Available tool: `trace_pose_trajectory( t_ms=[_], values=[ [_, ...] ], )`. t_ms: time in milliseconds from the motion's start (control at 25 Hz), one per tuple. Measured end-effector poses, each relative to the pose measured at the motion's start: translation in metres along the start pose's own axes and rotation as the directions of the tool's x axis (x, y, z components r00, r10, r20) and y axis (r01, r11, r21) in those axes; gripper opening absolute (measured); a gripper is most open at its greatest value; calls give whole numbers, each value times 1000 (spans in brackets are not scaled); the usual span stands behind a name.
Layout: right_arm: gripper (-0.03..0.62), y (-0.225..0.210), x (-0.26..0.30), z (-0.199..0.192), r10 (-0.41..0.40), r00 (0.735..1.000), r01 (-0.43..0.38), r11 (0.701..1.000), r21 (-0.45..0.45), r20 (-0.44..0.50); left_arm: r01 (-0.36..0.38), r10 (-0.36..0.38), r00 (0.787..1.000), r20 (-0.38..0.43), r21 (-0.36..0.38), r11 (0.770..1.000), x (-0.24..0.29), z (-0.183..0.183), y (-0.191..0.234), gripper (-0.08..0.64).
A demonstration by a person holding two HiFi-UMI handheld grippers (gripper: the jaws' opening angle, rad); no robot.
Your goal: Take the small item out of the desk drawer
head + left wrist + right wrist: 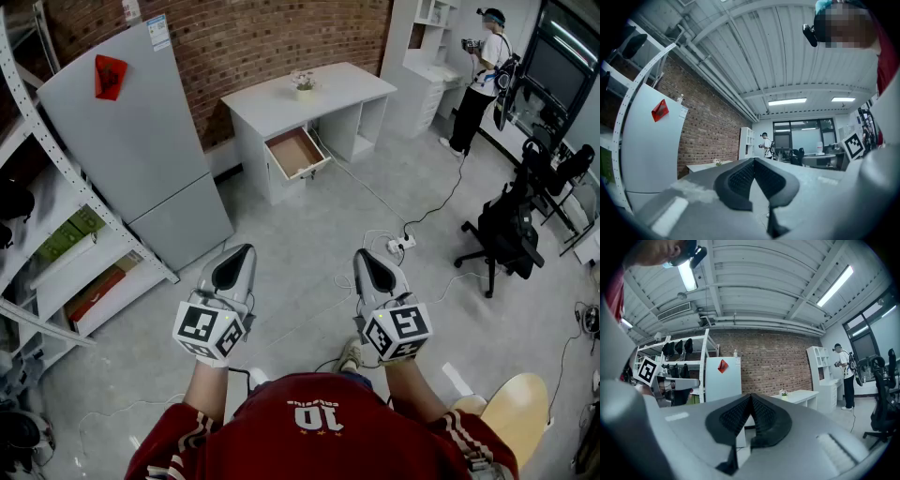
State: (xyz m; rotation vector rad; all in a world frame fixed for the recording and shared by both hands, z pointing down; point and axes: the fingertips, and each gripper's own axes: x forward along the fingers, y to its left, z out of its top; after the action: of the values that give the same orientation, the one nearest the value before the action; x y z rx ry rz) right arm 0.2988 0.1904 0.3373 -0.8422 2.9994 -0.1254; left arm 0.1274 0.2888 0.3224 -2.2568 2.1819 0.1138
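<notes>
1. The white counter (328, 89) stands against the brick wall (262, 37), with a small flower pot (303, 84) on its top.
2. The drawer (296, 153) at the counter's left end, as the head view shows it, is pulled open. Its brown bottom shows, but the small item cannot be made out inside at this range.
3. The left gripper (244, 251) is held level, well apart from the counter, its jaws closed together with nothing between them.
4. The right gripper (365, 255) is equally far from the counter, also closed and empty.
5. A grey fridge (131, 141) stands left of the counter.
6. A power strip (401, 244) lies on the floor (309, 234) between the counter and the right gripper.
7. A person (483, 75) stands to the right of the counter, and a black office chair (506, 234) is on that side too.
</notes>
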Motion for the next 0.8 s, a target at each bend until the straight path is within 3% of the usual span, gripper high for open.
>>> trace_pose_trajectory(
  t_ms=[520,800],
  values=[
    [-3,23,-11,4,-19,1000,19,999,-26,-8,20,-20,1000,11,-27,999,-19,-1,3,3],
    [-2,31,-12,1,-4,1000,3,1000,-13,-24,-4,4,1000,8,-49,999,-30,-4,14,3]
  ],
)
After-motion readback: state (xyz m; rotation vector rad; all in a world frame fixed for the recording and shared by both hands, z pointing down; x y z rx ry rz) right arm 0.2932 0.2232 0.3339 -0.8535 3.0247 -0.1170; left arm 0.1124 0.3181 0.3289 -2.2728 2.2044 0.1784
